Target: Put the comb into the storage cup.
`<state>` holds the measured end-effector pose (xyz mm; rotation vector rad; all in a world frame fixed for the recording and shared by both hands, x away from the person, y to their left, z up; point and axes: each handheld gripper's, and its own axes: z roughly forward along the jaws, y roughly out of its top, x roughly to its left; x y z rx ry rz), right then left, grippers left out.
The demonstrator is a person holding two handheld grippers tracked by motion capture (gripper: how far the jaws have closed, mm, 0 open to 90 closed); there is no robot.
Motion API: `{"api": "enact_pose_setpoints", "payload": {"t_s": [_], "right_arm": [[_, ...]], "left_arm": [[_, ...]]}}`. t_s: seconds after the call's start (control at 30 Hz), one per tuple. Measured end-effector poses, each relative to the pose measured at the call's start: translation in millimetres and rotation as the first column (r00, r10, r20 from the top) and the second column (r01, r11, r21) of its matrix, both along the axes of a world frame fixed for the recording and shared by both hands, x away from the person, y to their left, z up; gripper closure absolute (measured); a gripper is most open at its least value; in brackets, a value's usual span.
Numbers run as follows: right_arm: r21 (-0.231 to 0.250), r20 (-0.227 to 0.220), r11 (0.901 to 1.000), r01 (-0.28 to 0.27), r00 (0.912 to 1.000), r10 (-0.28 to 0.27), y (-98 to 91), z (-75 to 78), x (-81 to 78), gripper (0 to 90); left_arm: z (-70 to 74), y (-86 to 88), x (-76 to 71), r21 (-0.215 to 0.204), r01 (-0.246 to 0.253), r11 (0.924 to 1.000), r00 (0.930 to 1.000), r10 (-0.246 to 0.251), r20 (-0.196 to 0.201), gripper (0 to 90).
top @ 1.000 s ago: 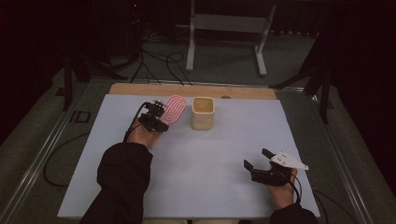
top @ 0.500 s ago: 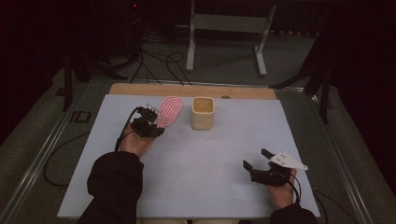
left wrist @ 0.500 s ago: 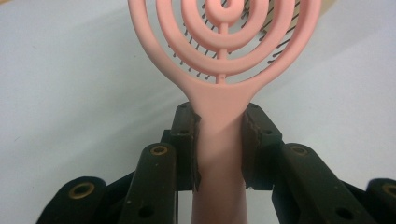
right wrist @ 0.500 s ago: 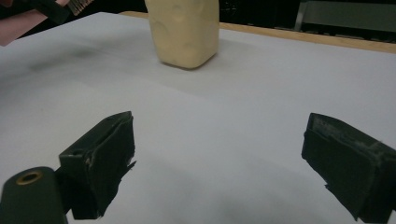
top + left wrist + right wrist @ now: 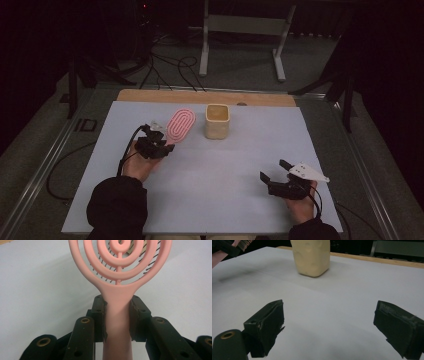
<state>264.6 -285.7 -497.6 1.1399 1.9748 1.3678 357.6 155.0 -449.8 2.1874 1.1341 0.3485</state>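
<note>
Sleeves at the bottom edge of the high view, that's me, one hand-held gripper in each hand. My right hand-held gripper (image 5: 274,171) sits low near the front right of the table (image 5: 250,160), jaws spread wide with nothing between them, just bare white surface showing in the gap in the right gripper view. Grey three-cornered plate on top of it, cable trailing back by my wrist.

Further in and over on the left, my left hand-held gripper (image 5: 159,141) is clamped on the handle of the pink hairbrush (image 5: 117,312). In the left gripper view both pads press the handle from either side, right below where it widens into the head. The head is an open oval of concentric rings with dark bristles behind them, and from above it points up and away from me, angled toward the cup.

Just past that, the cream cup (image 5: 217,121) stands upright, right beside the brush head, can't tell if they touch. Wooden strip runs along the far edge of the table.
</note>
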Motion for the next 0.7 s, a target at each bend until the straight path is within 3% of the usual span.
{"api": "enact_pose_setpoints", "payload": {"t_s": [0.37, 0.7], "right_arm": [[-0.007, -0.006, 0.9999, -0.009, 0.9999, 0.009, 2.7, -0.9, 0.3, 9.3], [-0.005, -0.007, 0.9999, -0.013, 0.9999, 0.013, 3.3, -0.7, 0.7, 8.7]], "left_arm": [[-4.9, 22.2, -28.2, -0.05, 0.032, 0.9982, 0.9977, -0.029, 0.062, 70.3], [-4.1, 27.8, -36.8, -0.084, 0.061, 0.9945, 0.9928, -0.052, 0.108, 70.3]]}}
